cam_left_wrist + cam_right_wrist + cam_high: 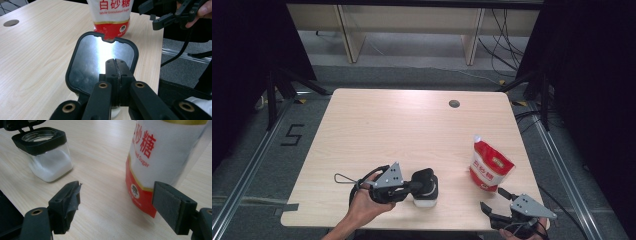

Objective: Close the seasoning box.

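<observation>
While the red-and-white white-sugar pouch [490, 169] stands upright on the pale wooden table [387, 130], the square glass sugar jar [426, 192] with flip-up black lid sits left of the pouch; left gripper [418, 186] jaws pinched together at that lid, right gripper [495, 198] jaws wide just before the pouch.

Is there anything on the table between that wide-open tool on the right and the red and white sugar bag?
Nothing visible: bare table lies between the open right tool and the red and white plastic sugar bag. The clear glass jar with black lid stands off to one side.
</observation>
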